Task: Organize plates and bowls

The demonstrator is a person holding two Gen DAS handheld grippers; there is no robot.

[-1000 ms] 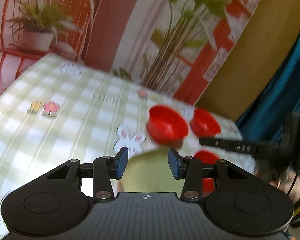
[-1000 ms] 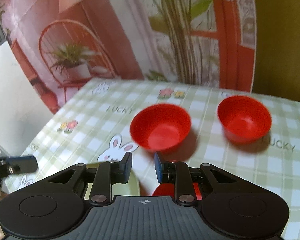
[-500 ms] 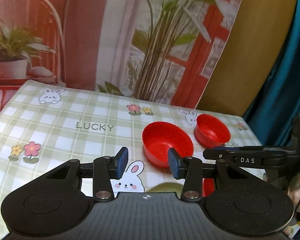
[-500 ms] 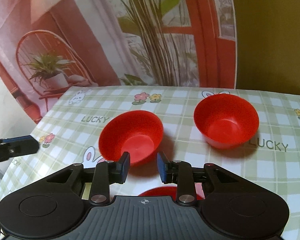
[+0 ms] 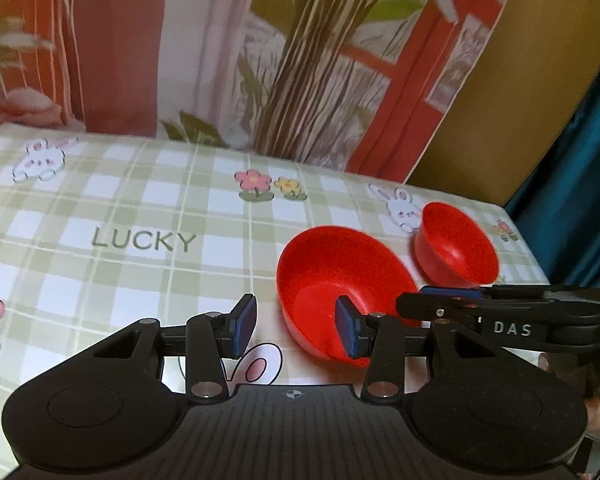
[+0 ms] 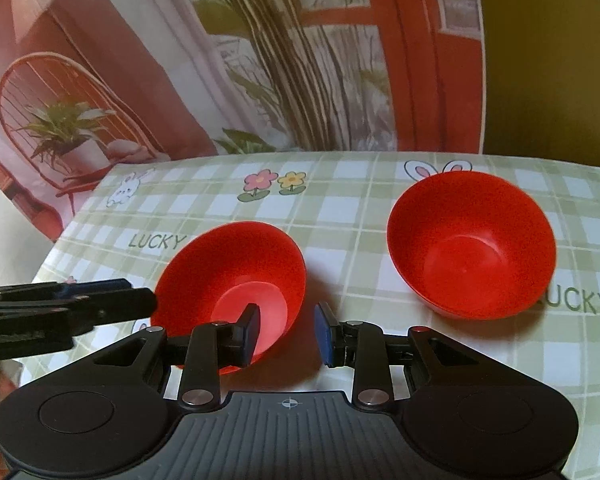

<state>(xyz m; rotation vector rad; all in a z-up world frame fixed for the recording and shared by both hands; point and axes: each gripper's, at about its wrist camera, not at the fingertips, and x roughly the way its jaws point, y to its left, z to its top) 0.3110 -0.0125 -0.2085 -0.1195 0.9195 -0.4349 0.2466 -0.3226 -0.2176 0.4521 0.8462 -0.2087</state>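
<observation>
Two red bowls stand upright and apart on the checked tablecloth. The near bowl [image 5: 340, 288] [image 6: 232, 276] sits just ahead of both grippers. The far bowl [image 5: 456, 244] [image 6: 472, 244] stands to its right. My left gripper [image 5: 296, 330] is open and empty, its right finger over the near bowl's rim. My right gripper [image 6: 286, 330] is open and empty, its left finger over the near bowl's right side. Each gripper shows side-on in the other's view: the right gripper [image 5: 500, 320], the left gripper [image 6: 60, 312].
The table [image 5: 140, 240] carries a green checked cloth with rabbits, flowers and the word LUCKY. A printed backdrop with plants stands behind its far edge [image 6: 300, 80]. A yellow wall and a teal curtain [image 5: 572, 160] lie at the right.
Both grippers have moved forward toward the near red bowl, which now looms larger. The plates seen below the fingers earlier have dropped out of view. The right jaws have opened wider.
</observation>
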